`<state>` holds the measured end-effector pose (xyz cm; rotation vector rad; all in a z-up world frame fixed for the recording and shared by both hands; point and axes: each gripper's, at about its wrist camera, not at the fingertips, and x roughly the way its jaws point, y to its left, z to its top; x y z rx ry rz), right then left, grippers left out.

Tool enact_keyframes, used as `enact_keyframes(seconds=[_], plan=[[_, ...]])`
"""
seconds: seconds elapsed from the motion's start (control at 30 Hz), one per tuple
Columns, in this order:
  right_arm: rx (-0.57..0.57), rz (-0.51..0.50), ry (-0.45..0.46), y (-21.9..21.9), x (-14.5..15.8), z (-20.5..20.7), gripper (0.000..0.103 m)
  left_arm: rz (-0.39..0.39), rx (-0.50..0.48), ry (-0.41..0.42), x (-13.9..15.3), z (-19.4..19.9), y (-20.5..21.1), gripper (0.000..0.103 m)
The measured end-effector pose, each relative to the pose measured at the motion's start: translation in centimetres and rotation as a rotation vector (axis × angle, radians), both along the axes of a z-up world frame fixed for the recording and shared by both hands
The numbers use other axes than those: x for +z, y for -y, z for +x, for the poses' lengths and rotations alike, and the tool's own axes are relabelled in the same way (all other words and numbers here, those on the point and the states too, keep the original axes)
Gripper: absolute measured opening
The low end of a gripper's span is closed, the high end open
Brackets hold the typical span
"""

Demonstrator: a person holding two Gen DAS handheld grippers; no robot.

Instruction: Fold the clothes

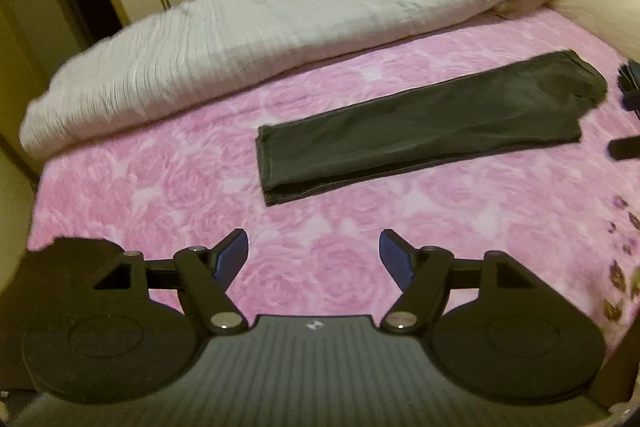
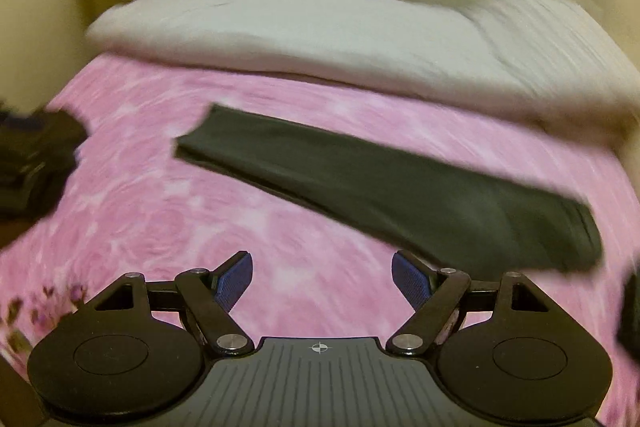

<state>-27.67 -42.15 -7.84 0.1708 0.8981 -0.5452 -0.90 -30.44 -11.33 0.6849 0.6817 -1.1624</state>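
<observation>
The long dark-grey trousers, folded lengthwise into a narrow strip, are lying flat on the pink rose-patterned bedspread, just in front of the rolled white quilt. Their long axis is running crosswise ahead of both tongs. The left gripper and right gripper are hovering released and empty, the right looking nearer, by the wider end.

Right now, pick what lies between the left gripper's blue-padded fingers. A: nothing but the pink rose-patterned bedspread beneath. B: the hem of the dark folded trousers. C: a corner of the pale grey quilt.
A: the left gripper stands open over bare pink rose-patterned bedspread, with the dark folded trousers lying farther ahead, untouched.
</observation>
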Motion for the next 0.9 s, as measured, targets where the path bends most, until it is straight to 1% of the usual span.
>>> enact_keyframes(seconds=[0.1,0.17,0.3,0.33,0.37,0.43,0.5,0.6,0.67,0.83,0.9], plan=[[0.141,-0.055,-0.016,-0.8,-3.6,6.6,0.080,0.002,0.023,-0.028,-2.8,4.2,0.8,0.069],[0.217,-0.103,-0.032,-1.2,-6.5,11.0,0.080,-0.009,0.044,-0.048,-4.4,6.9,1.0,0.069],[0.374,-0.194,-0.066,-1.9,-13.9,19.7,0.078,-0.035,0.077,-0.061,-7.5,11.0,1.0,0.069],[0.402,-0.206,-0.077,-1.8,-15.9,21.4,0.073,-0.037,0.087,-0.059,-8.2,11.9,0.8,0.069],[0.431,-0.221,-0.090,-1.8,-17.9,23.3,0.066,-0.038,0.102,-0.057,-8.8,12.6,0.6,0.069],[0.484,-0.263,-0.121,-2.0,-22.0,26.9,0.062,-0.037,0.144,-0.070,-10.3,14.1,-0.1,0.069],[0.527,-0.324,-0.147,-2.3,-25.0,29.3,0.062,-0.030,0.189,-0.096,-11.6,15.3,-0.9,0.069],[0.567,-0.394,-0.159,-2.7,-27.7,31.6,0.062,-0.014,0.240,-0.131,-13.1,16.5,-2.1,0.069],[0.585,-0.427,-0.152,-2.8,-28.9,32.5,0.062,-0.003,0.261,-0.147,-13.9,16.9,-2.6,0.069],[0.612,-0.518,-0.142,-2.7,-30.3,34.1,0.062,0.012,0.262,-0.162,-14.6,17.2,-2.8,0.069],[0.615,-0.523,-0.148,-2.5,-30.2,34.6,0.057,0.012,0.254,-0.160,-14.5,17.2,-2.6,0.069]])
